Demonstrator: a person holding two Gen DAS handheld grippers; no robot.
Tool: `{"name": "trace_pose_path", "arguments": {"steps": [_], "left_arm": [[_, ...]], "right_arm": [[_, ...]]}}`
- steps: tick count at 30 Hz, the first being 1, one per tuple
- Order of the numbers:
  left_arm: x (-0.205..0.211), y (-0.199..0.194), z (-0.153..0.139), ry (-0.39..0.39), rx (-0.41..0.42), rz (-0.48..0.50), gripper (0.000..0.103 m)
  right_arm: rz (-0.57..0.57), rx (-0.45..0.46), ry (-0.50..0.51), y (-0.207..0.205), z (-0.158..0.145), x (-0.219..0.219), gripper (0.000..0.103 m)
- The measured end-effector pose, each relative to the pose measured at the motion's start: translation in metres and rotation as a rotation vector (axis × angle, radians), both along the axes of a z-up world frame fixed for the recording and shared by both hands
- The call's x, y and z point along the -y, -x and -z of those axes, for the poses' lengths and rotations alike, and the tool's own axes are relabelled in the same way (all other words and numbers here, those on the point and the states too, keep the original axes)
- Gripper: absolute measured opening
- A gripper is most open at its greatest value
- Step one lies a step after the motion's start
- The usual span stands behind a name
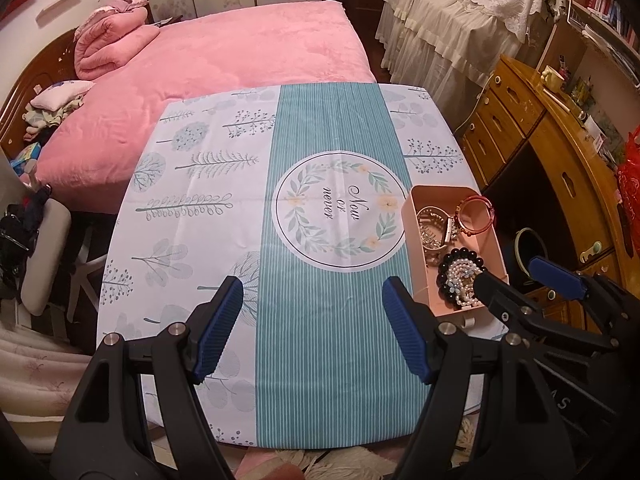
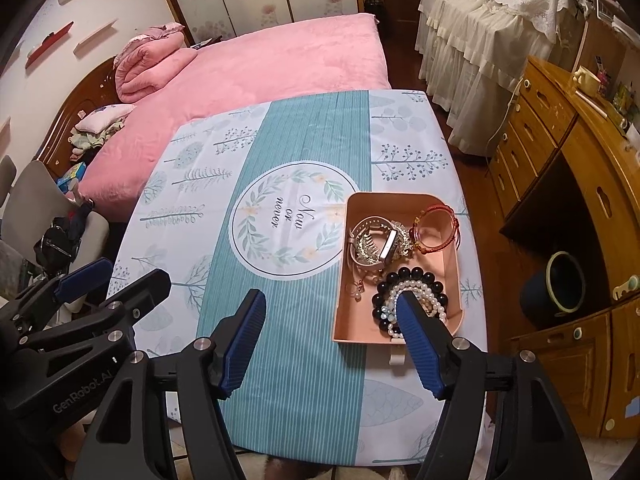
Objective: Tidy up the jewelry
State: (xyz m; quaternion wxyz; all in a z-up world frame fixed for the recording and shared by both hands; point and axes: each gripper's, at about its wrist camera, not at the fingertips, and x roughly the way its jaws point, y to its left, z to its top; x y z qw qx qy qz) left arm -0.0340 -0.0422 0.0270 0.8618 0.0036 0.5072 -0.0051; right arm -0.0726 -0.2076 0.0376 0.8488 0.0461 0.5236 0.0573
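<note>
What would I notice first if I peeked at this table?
Probably the pink tray near the table's right edge, piled with jewelry: a black bead bracelet and pearls at its near end, a red bangle at the far end. Next, the big leafy "Now or never" wreath printed in the middle of the tablecloth. Both grippers, left and right, hang open over the table's near side, holding nothing.

Hand-held gripper [image 1: 312, 328]: blk frame, blue ribbed pads, silver screws.
</note>
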Motion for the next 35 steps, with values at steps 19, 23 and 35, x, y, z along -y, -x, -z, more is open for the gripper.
{"name": "trace_pose_path", "arguments": {"steps": [19,23,35], "left_arm": [[0.003,-0.002,0.000,0.000,-0.001,0.004,0.070],[0.004,-0.007,0.000,-0.003,0.002,0.014,0.070],[0.000,-0.016,0.001,-0.011,-0.010,0.037,0.070]], "right_arm": [[0.005,-0.015,-0.011,-0.004,0.007,0.008,0.069],[0.007,-0.015,-0.011,-0.007,0.007,0.008,0.069],[0.029,-0.020,-0.019,-0.014,0.008,0.008,0.071]]}}
